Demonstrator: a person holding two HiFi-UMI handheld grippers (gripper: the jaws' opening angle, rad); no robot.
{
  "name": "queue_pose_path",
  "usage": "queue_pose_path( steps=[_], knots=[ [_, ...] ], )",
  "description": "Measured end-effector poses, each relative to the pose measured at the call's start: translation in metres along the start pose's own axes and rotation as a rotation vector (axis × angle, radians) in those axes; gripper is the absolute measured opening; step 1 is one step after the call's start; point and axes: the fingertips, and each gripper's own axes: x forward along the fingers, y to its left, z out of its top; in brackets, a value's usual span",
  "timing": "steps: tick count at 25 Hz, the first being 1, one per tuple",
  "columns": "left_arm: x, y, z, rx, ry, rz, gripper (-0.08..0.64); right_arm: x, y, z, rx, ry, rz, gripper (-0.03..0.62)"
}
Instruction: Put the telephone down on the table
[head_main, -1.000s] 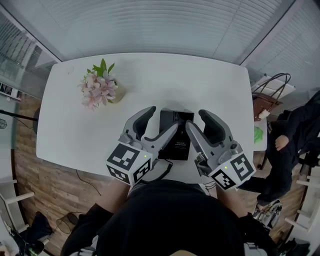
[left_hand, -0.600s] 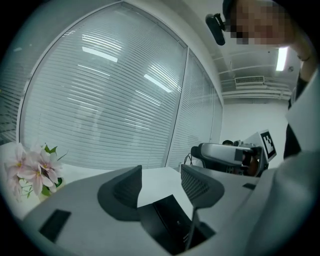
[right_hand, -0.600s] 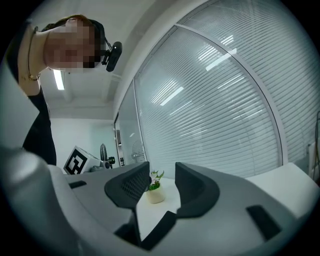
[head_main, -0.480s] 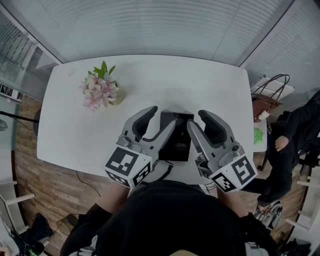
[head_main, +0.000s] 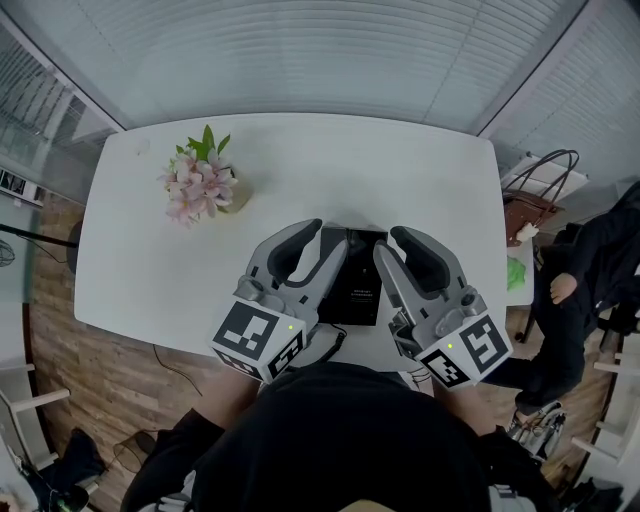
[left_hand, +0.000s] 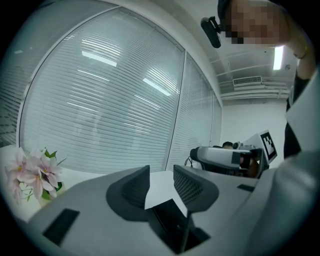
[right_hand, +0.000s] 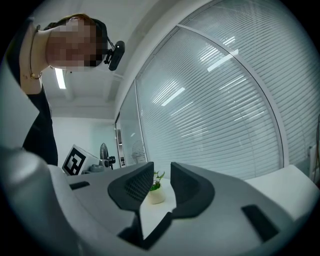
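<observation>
A black telephone (head_main: 355, 278) lies flat on the white table (head_main: 330, 150) near its front edge, between my two grippers. My left gripper (head_main: 318, 243) reaches along the telephone's left side, and its jaws have just been closing. In the left gripper view the telephone's dark edge (left_hand: 172, 225) sits low between the jaws with a gap still showing above it. My right gripper (head_main: 395, 245) flanks the right side, its jaws likewise closing. A dark edge (right_hand: 150, 232) shows low in its throat. Neither pair of pads visibly presses on the telephone.
A small pot of pink flowers (head_main: 200, 180) stands at the table's back left. A person in dark clothes (head_main: 580, 270) and a brown handbag (head_main: 535, 190) are beyond the table's right edge. Window blinds run behind the table.
Both grippers' jaws have narrowed around the telephone's two sides. The grippers themselves have barely shifted, and the telephone has not moved.
</observation>
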Motion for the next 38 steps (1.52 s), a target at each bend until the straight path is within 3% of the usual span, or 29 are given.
queue_pose_path(
  steps=[13, 38],
  knots=[
    [-0.003, 0.000, 0.004, 0.016, -0.036, 0.029, 0.015, 0.002, 0.004, -0.001, -0.020, -0.009, -0.002, 0.008],
    [-0.004, -0.004, 0.012, 0.028, -0.060, 0.026, 0.014, 0.000, 0.005, 0.005, -0.086, -0.020, -0.028, 0.005]
  ],
)
